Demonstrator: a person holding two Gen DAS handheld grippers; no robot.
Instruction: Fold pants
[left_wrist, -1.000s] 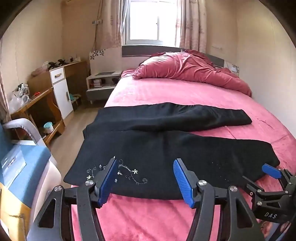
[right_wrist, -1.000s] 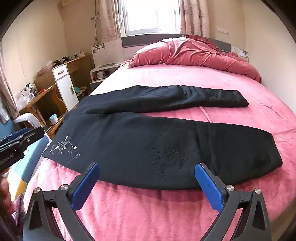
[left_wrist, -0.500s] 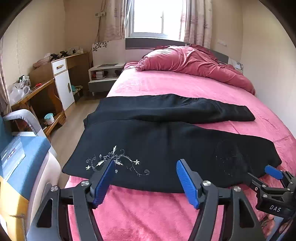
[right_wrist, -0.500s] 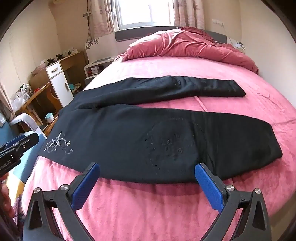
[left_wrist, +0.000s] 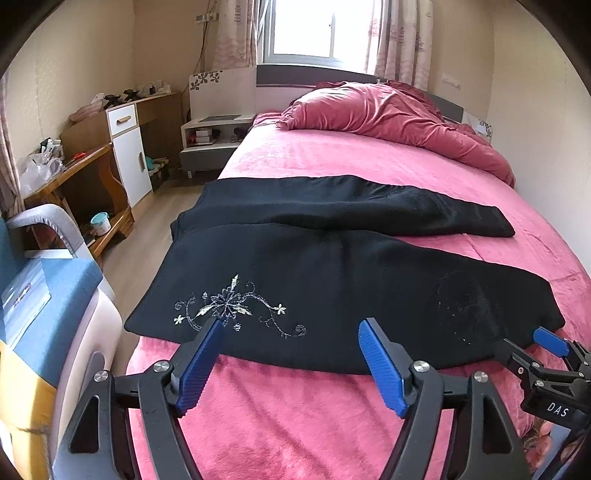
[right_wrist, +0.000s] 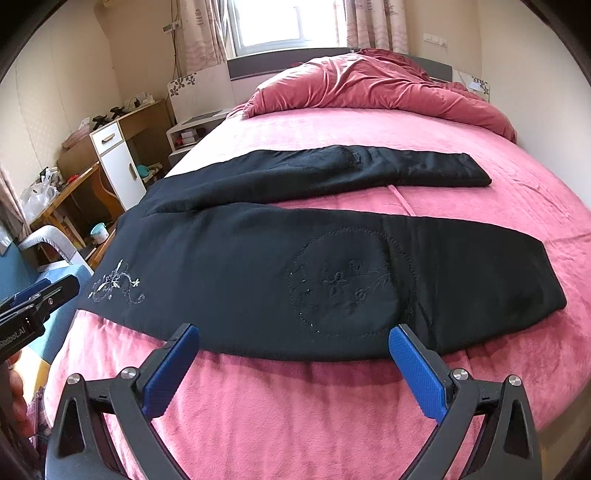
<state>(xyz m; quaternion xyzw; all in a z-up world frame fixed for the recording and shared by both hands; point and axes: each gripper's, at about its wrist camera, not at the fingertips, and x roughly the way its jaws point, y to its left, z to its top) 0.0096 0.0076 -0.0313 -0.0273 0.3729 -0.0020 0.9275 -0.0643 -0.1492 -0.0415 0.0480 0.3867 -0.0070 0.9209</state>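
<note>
Black pants (left_wrist: 332, 273) lie flat across the pink bed (left_wrist: 295, 424).
Left hand-held gripper (left_wrist: 290, 325), jaws just opening, and right hand-held gripper (right_wrist: 293, 334) hover released, pants edge at 12 o'clock.

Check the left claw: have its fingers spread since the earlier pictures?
Yes. The left claw has just been opening; its fingers now stand wider against the white embroidery on the black pants, nothing between them.
</note>
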